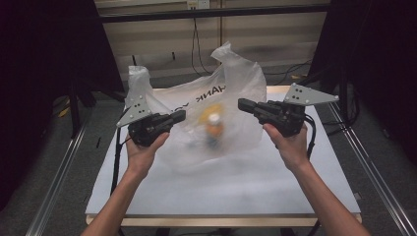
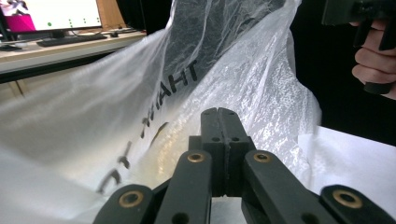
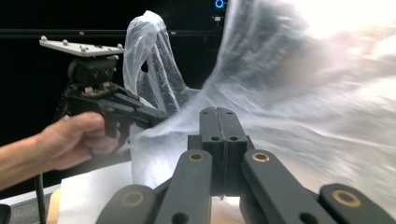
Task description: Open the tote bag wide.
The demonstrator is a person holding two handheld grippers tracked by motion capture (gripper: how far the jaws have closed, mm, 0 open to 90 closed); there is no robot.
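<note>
Left gripper view shows your left gripper [image 2: 226, 112] squeezed shut on the thin see-through plastic bag [image 2: 233, 70]; your right gripper [image 3: 226, 111] is shut on it too. The bag sits mid-table [image 1: 295, 187] with a small orange bottle [image 1: 214, 129] inside. Pull hard and it could rip or slip, tipping the bottle.

The only lettering I can make out is on the plastic bag [image 1: 231, 83]. It's dark capital print, seen from the back through the film, so it reads mirrored. From the high view it looks like "HANK" and then a "Y" or so, the rest lost in folds. In the left gripper view the bag [image 2: 196, 70] shows "THAN" backwards, with more letters crumpled below. The bottle [image 1: 214, 129] inside is too blurry to read.
</note>
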